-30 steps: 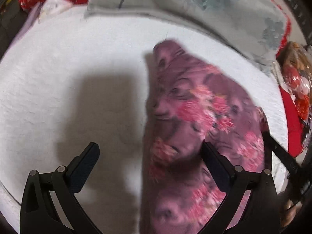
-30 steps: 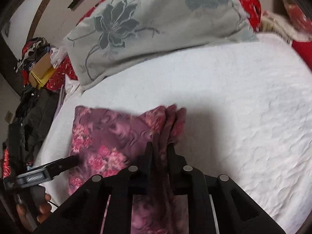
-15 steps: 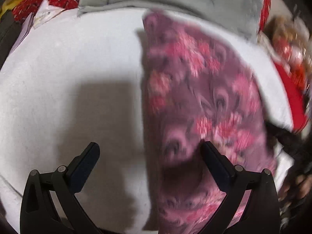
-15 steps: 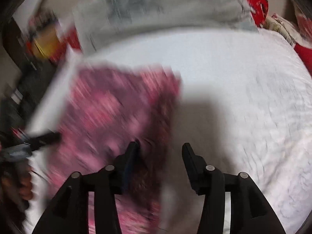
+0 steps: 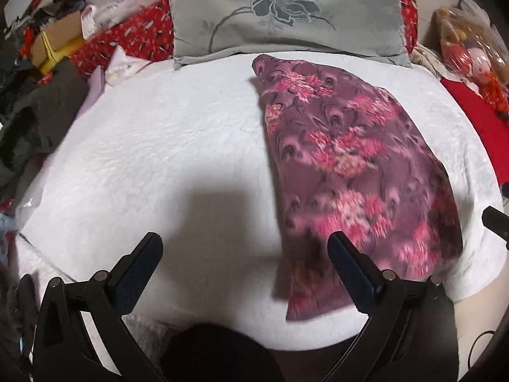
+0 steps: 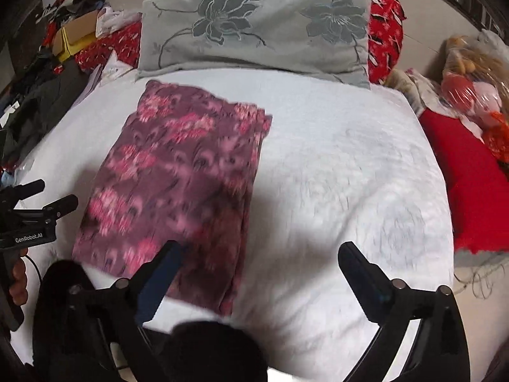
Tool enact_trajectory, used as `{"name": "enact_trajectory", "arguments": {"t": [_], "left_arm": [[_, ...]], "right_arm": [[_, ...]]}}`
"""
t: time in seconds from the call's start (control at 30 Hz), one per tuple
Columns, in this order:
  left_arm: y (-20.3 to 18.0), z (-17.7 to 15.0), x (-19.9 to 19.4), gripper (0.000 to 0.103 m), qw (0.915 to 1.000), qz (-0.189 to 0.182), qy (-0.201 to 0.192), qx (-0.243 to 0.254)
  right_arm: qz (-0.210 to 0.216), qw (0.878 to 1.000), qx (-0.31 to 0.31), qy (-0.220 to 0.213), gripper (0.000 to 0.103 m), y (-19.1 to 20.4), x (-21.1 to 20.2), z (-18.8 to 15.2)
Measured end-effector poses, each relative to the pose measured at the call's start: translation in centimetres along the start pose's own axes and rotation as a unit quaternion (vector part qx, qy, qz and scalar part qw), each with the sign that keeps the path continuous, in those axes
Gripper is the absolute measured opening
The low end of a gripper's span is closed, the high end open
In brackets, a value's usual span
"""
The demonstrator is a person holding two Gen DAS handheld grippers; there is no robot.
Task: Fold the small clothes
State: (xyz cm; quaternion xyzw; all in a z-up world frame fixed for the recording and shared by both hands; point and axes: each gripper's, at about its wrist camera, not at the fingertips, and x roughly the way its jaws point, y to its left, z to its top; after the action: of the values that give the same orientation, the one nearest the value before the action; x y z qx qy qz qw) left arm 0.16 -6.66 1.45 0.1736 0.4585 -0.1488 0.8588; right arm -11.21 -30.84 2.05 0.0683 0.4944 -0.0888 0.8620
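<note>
Purple, pink-flowered thin cloth garment (image 6: 178, 191), folded flat on the white quilted bedspread (image 6: 334, 175), looks light, limp and best pinched at a corner; left gripper (image 5: 243, 250) gapes empty, right gripper (image 6: 261, 254), just opened, likewise.

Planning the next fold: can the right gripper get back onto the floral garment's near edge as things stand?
Probably yes. The right gripper is open and empty, just above the floral garment lying flat on the white bedcover; nothing lies between.

White quilted bed (image 6: 350, 165), folded floral garment (image 6: 178, 172), grey flowered pillow (image 6: 254, 31)
</note>
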Motion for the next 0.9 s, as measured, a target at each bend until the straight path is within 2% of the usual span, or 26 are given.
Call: {"name": "enact_trajectory", "arguments": {"t": [0.2,0.33,0.47,0.9], "left_arm": [[-1.2,-2.2,-2.1,0.103,0.9985,0.038,-0.023,0.033],[-1.2,-2.5,-2.8,0.103,0.9985,0.037,-0.030,0.027],[-1.7,-2.5,-3.4,0.103,0.9973,0.045,-0.045,0.038],[-3.0,-2.5,-3.9,0.103,0.9971,0.029,-0.053,0.045]], "right_arm": [[-0.033,0.999,-0.010,-0.023,0.100,1.0,-2.2,-2.7],[-0.063,0.996,-0.028,-0.057,0.100,1.7,-3.9,-3.5],[-0.071,0.994,-0.035,-0.077,0.100,1.9,-4.8,-3.7],[-0.080,0.992,-0.019,-0.093,0.101,1.1,-5.1,-3.3]]}}
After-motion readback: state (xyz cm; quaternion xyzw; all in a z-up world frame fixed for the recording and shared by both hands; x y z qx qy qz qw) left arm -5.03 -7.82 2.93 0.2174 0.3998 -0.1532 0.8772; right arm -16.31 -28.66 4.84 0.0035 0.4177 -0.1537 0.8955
